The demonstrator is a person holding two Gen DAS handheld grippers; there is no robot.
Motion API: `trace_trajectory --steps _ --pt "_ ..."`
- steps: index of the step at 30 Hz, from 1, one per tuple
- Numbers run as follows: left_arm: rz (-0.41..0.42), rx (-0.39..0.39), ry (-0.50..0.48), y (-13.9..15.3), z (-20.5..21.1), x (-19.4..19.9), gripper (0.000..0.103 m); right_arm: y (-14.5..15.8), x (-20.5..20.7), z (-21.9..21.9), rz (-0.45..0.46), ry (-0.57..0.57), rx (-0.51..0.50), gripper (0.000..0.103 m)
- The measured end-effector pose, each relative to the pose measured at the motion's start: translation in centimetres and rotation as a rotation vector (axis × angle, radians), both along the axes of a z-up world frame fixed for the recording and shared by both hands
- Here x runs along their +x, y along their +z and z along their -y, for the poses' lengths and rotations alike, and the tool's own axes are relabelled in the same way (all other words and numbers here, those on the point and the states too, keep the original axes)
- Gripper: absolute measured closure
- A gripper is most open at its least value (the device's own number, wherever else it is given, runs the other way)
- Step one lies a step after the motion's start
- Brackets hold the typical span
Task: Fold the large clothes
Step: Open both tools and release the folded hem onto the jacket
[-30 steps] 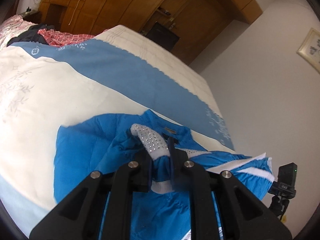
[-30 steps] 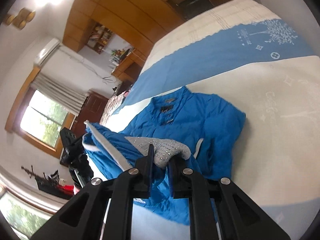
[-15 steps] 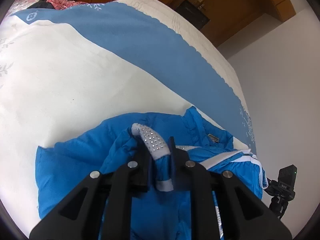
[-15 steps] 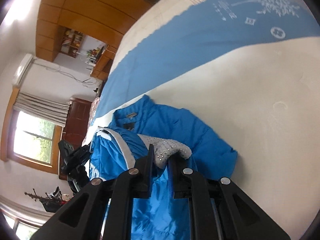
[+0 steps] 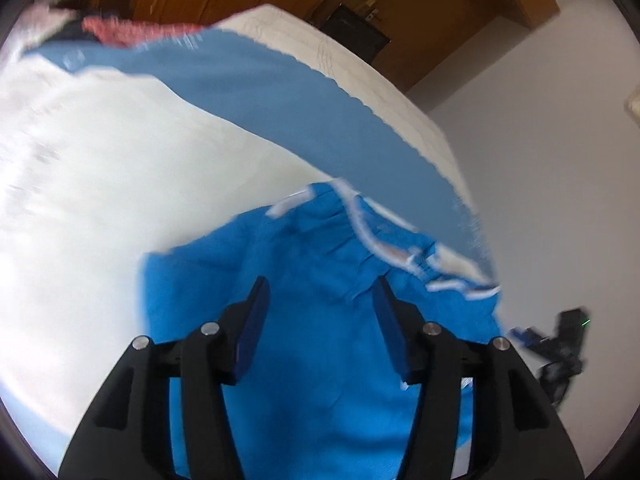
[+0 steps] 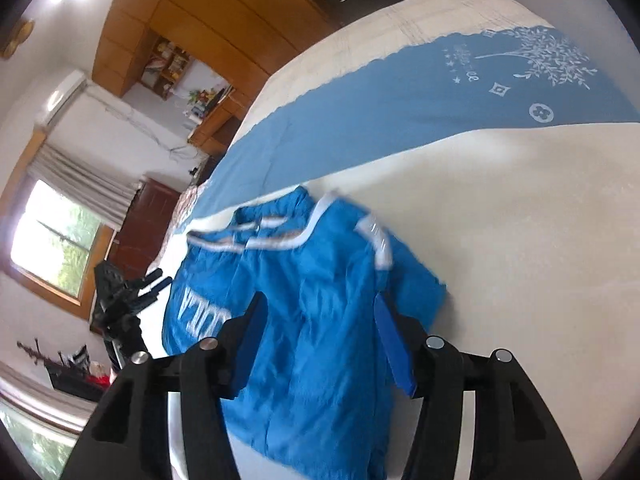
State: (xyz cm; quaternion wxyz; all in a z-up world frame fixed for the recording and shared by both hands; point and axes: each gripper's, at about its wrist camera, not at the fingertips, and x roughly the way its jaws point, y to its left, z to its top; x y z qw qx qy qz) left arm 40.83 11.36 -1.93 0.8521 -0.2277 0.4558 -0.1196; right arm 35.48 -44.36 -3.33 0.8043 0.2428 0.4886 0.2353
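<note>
A bright blue padded jacket (image 5: 320,264) with white trim lies folded over on the cream and blue bedspread (image 5: 120,168). It also shows in the right wrist view (image 6: 320,280), with white lettering on its left part. My left gripper (image 5: 322,288) is open and empty just above the jacket. My right gripper (image 6: 318,304) is open and empty above the jacket too. Both views are blurred by motion.
The bed's blue band (image 6: 400,120) runs behind the jacket. A pile of red and dark clothes (image 5: 120,32) lies at the far end. Wooden wardrobes (image 6: 200,20) stand beyond. A black camera on a tripod (image 6: 120,300) stands beside the bed, near a window (image 6: 52,248).
Both grippers have opened and let go of the grey studded cuffs. The lifted half of the jacket has dropped onto the rest, and both grippers have drawn back a little.
</note>
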Motion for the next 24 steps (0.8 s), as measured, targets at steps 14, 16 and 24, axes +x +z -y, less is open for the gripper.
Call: trace_trajectory --steps 14,16,24 --pt "0.085 0.349 0.004 -0.5 4.3 -3.5 0.094 -0.8 -0.4 -4.4 0.032 -0.017 -0.225 0.095" --pt "0.146 0.337 0.038 0.7 4.2 -3.7 0.095 0.1 0.1 -3.8 0.058 -0.051 -0.218 0.096" --pt "0.03 0.316 0.039 -4.5 3.9 0.4 0.091 -5.9 2.9 -2.7 -0.088 -0.086 -0.162 0.094"
